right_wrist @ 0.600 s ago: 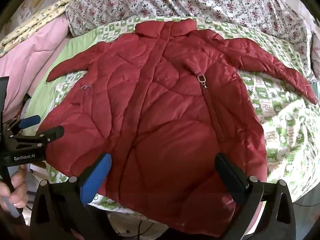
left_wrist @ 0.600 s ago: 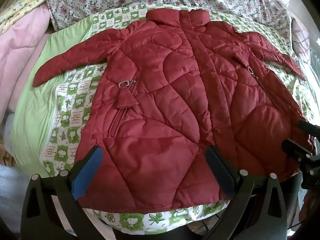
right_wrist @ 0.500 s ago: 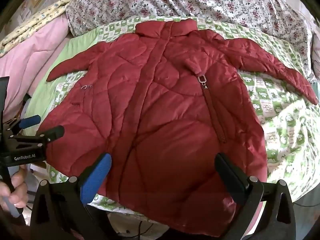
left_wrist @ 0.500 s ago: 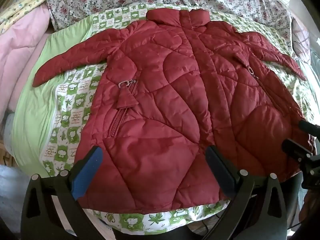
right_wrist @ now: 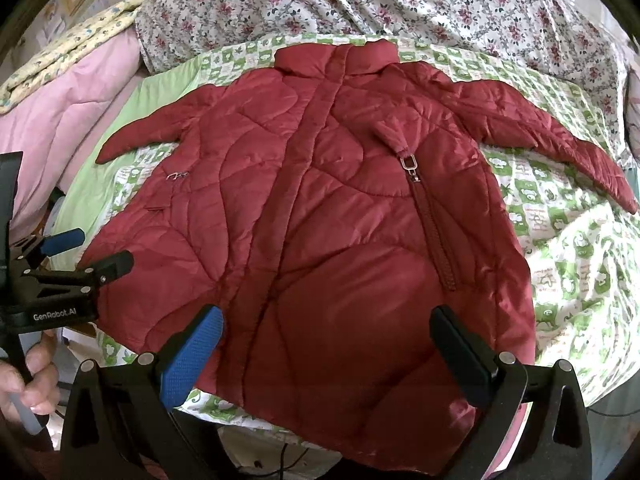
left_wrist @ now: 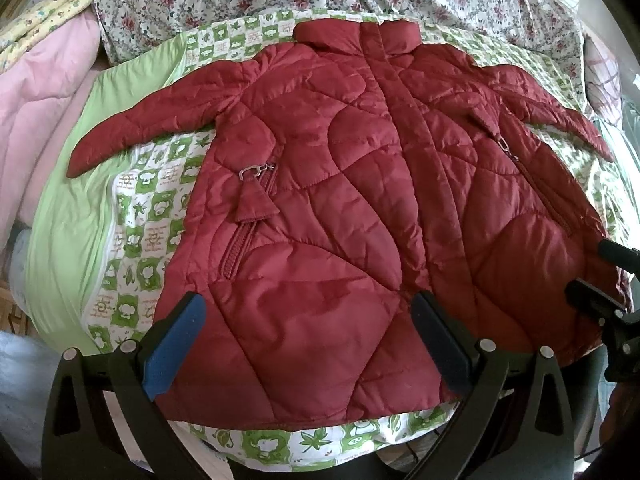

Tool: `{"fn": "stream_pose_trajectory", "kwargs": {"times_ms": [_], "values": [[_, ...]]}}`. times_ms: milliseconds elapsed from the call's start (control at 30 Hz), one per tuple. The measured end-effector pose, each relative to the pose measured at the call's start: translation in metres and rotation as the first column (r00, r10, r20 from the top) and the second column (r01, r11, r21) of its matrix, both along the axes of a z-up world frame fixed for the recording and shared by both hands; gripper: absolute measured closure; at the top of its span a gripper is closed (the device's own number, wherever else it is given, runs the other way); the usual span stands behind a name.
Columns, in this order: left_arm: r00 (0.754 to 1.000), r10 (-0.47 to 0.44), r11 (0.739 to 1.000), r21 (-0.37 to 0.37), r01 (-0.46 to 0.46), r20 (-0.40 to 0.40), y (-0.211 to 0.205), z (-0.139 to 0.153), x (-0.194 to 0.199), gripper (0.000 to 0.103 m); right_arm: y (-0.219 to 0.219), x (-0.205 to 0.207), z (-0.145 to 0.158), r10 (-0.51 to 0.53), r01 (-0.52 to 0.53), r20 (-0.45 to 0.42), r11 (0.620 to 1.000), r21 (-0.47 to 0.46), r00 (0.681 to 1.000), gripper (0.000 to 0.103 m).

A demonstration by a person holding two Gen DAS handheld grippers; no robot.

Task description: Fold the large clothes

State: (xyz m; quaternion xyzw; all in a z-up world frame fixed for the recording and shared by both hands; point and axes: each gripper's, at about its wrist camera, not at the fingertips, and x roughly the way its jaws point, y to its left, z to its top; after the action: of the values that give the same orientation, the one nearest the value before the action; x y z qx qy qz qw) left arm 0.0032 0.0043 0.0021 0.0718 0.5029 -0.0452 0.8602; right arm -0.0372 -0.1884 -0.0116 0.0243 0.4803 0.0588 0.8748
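A dark red quilted jacket [left_wrist: 340,200] lies flat and front-up on a bed, collar far, hem near, both sleeves spread out to the sides. It also shows in the right wrist view [right_wrist: 328,220]. My left gripper [left_wrist: 308,312] is open and empty, hovering over the hem's left half. My right gripper [right_wrist: 328,328] is open and empty over the hem's right half. The left gripper also shows from the side in the right wrist view [right_wrist: 86,250], at the jacket's left hem corner. The right gripper shows at the left wrist view's right edge [left_wrist: 604,276].
The jacket rests on a green and white checked blanket [left_wrist: 132,216] over light green fabric [left_wrist: 68,216]. A flowered sheet [right_wrist: 400,4] lies behind the collar. A pink quilt [left_wrist: 36,112] is bunched at the left. The bed's near edge runs just under the hem.
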Motion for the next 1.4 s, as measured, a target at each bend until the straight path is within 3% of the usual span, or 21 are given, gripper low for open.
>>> {"fn": "stream_pose_trajectory", "kwargs": {"times_ms": [500,867,1033,1233,1400], "values": [[1.000,0.001,1.000,0.004,-0.001,0.003,-0.003,0.000,-0.002,0.000,-0.001,-0.002,0.002,-0.009,0.009,0.009,1.000,0.021,1.000,0.000],[0.998,0.000,1.000,0.001,0.001,-0.062,-0.004,-0.005,0.008,0.000,-0.009,0.004,0.002,-0.024,0.024,-0.003,1.000,0.013,1.000,0.000],[0.994,0.003,1.000,-0.011,-0.004,-0.112,-0.002,-0.008,0.015,0.000,-0.028,0.007,0.008,-0.058,0.056,0.032,0.997,0.053,0.998,0.000],[0.995,0.002,0.998,-0.064,-0.008,-0.101,0.001,-0.008,0.026,0.000,-0.063,0.013,0.013,-0.138,0.134,0.044,0.988,0.082,0.989,0.000],[0.995,0.025,1.000,-0.014,-0.026,-0.094,0.003,-0.011,0.037,0.000,-0.097,0.019,0.017,-0.209,0.201,0.065,0.974,0.105,0.976,0.000]]}}
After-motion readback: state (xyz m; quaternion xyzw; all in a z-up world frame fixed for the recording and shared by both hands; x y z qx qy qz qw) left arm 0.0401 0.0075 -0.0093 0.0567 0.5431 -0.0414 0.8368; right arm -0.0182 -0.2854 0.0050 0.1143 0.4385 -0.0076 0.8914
